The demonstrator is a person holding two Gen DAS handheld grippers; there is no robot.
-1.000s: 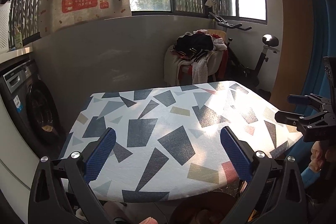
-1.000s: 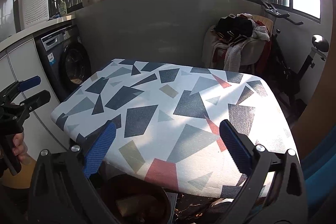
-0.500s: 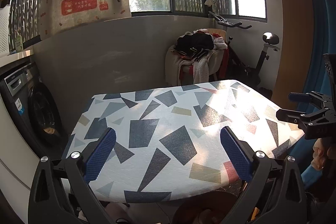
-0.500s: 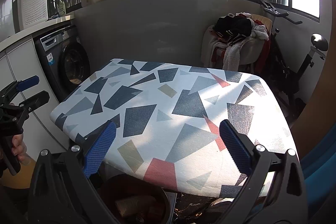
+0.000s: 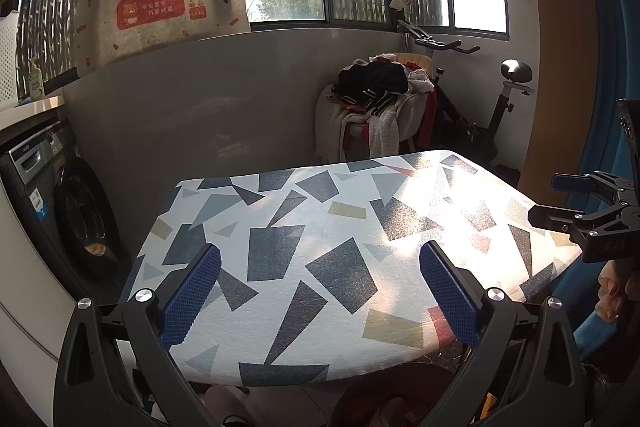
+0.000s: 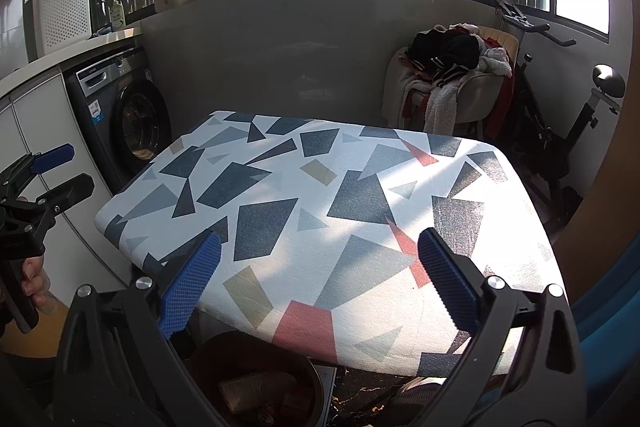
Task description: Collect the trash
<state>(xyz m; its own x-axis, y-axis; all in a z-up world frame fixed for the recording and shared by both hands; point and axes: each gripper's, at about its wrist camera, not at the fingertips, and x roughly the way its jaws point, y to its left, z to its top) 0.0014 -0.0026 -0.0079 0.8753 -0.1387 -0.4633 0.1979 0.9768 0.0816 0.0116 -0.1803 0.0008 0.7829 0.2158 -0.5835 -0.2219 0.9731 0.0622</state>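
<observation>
A table with a white cloth of grey, blue and red shapes [image 5: 320,247] fills both views [image 6: 340,211]; no trash shows on it. My left gripper [image 5: 320,287] is open and empty above its near edge. My right gripper [image 6: 320,283] is open and empty above its near right corner. Each gripper shows in the other's view: the right one at the right edge [image 5: 576,203], the left one at the left edge [image 6: 48,171]. A dark round bin [image 6: 256,379] holding crumpled brown trash stands below the table's near edge; its rim also shows in the left wrist view [image 5: 384,395].
A washing machine [image 6: 124,119] stands at the left. A chair piled with clothes [image 6: 452,75] and an exercise bike [image 6: 560,131] stand behind the table. A grey wall with windows runs along the back.
Both grippers have drawn back and risen slightly; the table sits a little lower and farther in both views. Both stay open and empty.
</observation>
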